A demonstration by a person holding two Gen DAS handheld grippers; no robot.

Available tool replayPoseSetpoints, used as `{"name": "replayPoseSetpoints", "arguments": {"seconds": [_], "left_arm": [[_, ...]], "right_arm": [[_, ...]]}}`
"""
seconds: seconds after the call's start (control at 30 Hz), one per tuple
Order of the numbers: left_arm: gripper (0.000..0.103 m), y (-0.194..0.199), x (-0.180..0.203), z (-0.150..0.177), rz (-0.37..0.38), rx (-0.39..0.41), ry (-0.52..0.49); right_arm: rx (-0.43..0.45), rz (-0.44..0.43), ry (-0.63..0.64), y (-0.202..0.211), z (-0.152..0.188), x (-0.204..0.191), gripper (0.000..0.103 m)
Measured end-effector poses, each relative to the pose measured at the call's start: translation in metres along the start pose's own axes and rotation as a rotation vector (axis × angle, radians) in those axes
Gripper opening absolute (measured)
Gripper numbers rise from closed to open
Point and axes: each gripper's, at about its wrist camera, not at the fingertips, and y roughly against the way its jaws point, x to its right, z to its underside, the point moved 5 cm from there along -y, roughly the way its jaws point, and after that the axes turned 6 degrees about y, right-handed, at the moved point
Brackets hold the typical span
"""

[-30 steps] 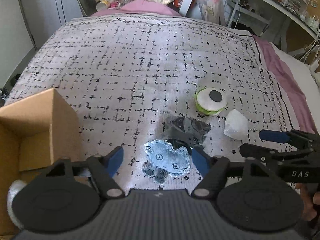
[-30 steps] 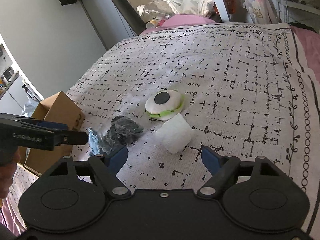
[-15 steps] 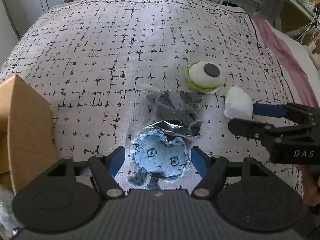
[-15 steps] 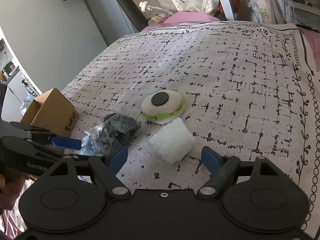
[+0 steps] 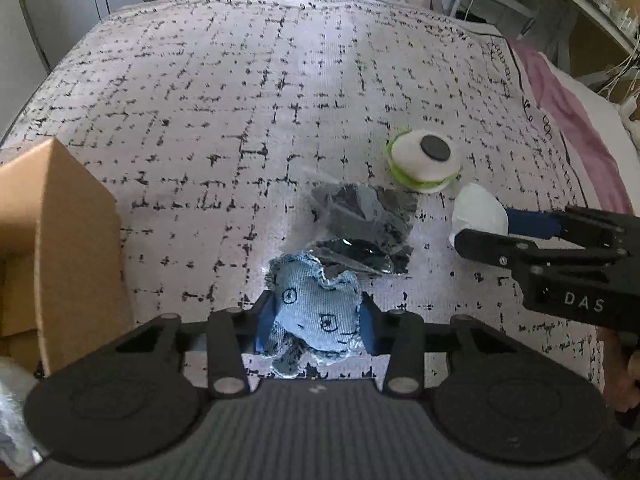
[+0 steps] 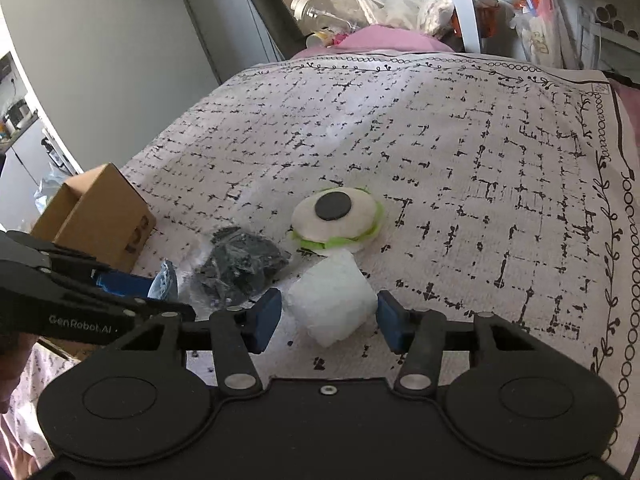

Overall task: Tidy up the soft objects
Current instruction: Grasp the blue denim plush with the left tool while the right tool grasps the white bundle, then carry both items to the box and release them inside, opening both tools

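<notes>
Fingers of our left gripper (image 5: pixel 316 316) squeeze the blue denim toy (image 5: pixel 314 314) on the bedspread (image 5: pixel 240 100) – ready for the cardboard box (image 5: pixel 60 240), we judge. Our right gripper (image 6: pixel 328 314) brackets the white bundle (image 6: pixel 332 302), fingers close beside it – whether pressing, we cannot tell

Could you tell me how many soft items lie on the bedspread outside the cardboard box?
4: denim plush between the left jaws, white wad between the right jaws, bagged dark item and eyeball plush beyond. Box contents are hidden.
</notes>
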Motion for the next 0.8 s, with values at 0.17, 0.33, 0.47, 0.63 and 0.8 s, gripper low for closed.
{"name": "replayPoseSetpoints", "arguments": {"seconds": [0.17, 0.33, 0.47, 0.63, 0.8], "left_arm": [[0.042, 0.018, 0.0, -0.001, 0.014, 0.034, -0.001], [0.042, 0.043, -0.001, -0.002, 0.031, 0.091, -0.005], [0.042, 0.063, -0.006, -0.002, 0.038, 0.131, 0.001], [0.042, 0.089, -0.013, -0.002, 0.048, 0.182, -0.004], [0.042, 0.114, -0.023, 0.001, 0.053, 0.232, 0.002]], "right_arm": [[0.009, 0.02, 0.011, 0.017, -0.001, -0.01, 0.051], [0.022, 0.04, 0.023, 0.035, -0.005, -0.022, 0.051], [0.046, 0.058, 0.039, 0.053, -0.01, -0.034, 0.051], [0.076, 0.076, 0.047, 0.073, -0.015, -0.05, 0.051], [0.105, 0.088, 0.062, 0.089, -0.023, -0.068, 0.051]]}}
